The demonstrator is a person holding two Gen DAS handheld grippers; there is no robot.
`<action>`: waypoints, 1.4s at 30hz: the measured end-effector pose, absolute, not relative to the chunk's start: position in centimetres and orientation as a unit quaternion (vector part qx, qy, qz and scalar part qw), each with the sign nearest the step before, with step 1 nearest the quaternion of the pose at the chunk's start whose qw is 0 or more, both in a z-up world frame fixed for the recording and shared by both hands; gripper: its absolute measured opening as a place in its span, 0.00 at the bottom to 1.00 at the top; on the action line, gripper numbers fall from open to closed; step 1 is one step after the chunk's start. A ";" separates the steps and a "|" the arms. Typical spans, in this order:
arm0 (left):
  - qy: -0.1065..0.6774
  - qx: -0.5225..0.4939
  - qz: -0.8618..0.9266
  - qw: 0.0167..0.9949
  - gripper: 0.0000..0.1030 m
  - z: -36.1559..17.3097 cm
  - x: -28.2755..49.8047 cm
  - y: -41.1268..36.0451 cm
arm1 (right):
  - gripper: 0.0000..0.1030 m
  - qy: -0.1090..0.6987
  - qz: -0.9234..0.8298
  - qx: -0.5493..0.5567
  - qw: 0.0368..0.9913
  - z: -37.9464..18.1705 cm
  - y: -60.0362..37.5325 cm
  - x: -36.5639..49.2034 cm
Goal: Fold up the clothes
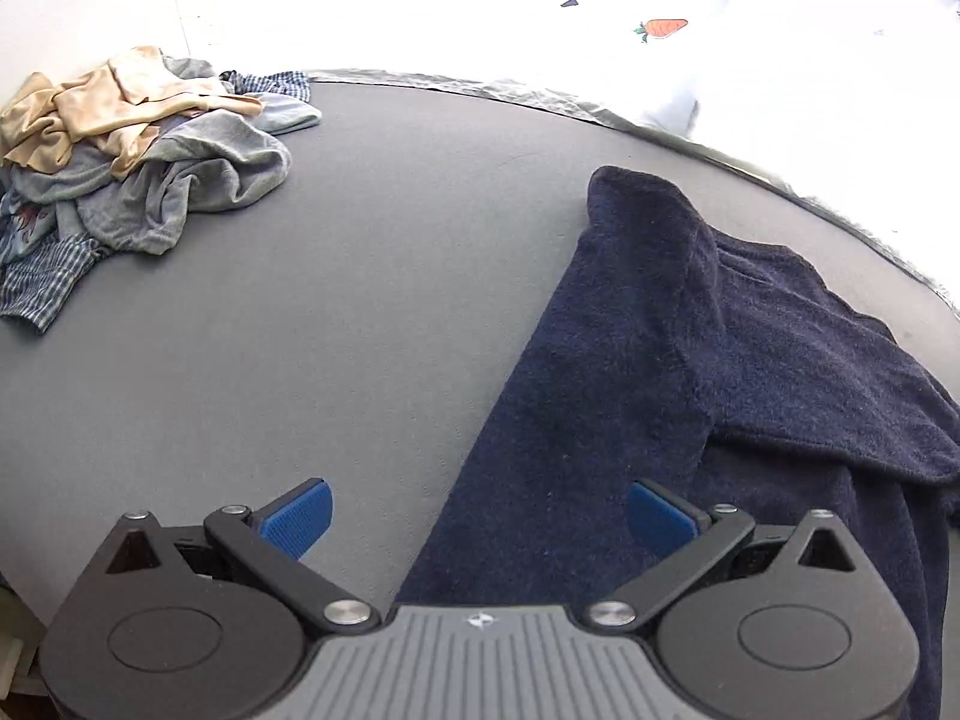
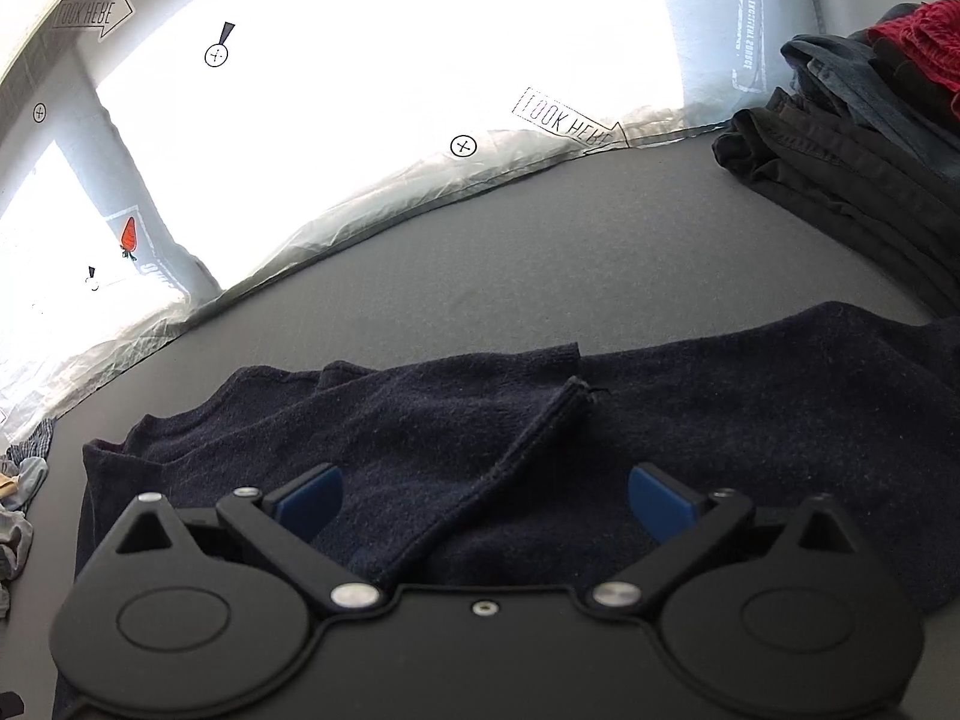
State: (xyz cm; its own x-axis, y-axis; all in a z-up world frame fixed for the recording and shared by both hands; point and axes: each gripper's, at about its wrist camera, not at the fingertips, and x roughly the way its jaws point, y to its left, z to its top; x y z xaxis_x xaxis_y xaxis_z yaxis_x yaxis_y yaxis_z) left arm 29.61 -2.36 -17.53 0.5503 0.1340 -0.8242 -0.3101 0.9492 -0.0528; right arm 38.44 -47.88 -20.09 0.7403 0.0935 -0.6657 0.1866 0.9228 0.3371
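1. Plainly, a dark navy sweater [image 1: 690, 360] is spread on the grey table [image 1: 372, 276], partly folded — one sleeve [image 1: 648, 228] is laid back across the body.
2. The left gripper [image 1: 477, 519] is seen with its jaws spread wide and nothing between them; it hangs above the sweater's near left edge, half over bare table.
3. The right gripper [image 2: 486, 504] is likewise wide and empty, held low over the sweater, where a seamed edge [image 2: 528, 438] runs diagonally between its blue pads [image 2: 312, 501].
4. A heap of unfolded clothes [image 1: 138, 168] lies at the far left of the table, well apart from the sweater; a stack of folded dark clothes [image 2: 852, 180] sits at the far right.
5. The step in hand is judged to be a re-grip for the next fold, since no fabric is held.
6. For a clean fold, both layers at each chosen corner should be pinched together — a single layer would likely slip or drag.
7. Matching points on either side should be taken, so the fold line stays straight.
8. Loose wrinkles near the seam are best smoothed before lifting.
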 end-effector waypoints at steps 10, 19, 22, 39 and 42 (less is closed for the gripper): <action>0.474 -0.032 0.053 0.879 1.00 -20.0 42.1 -5.8 | 1.00 0.363 -0.067 0.207 0.906 -21.9 -49.2 42.1; 0.498 -0.012 0.057 0.865 1.00 -23.2 51.7 -6.8 | 0.90 0.385 -0.086 0.235 0.888 -22.7 -49.4 43.9; 0.509 -0.049 0.058 0.858 1.00 -24.2 52.8 -6.0 | 0.79 0.391 -0.097 0.257 0.878 -22.9 -50.0 44.1; 0.508 -0.049 0.060 0.858 1.00 -24.9 52.9 -6.1 | 0.09 0.328 -0.041 0.474 0.816 -22.6 -52.6 42.0; 0.514 -0.049 0.055 0.854 1.00 -24.8 53.0 -6.0 | 0.09 0.296 -0.001 0.515 0.804 -21.6 -52.3 41.4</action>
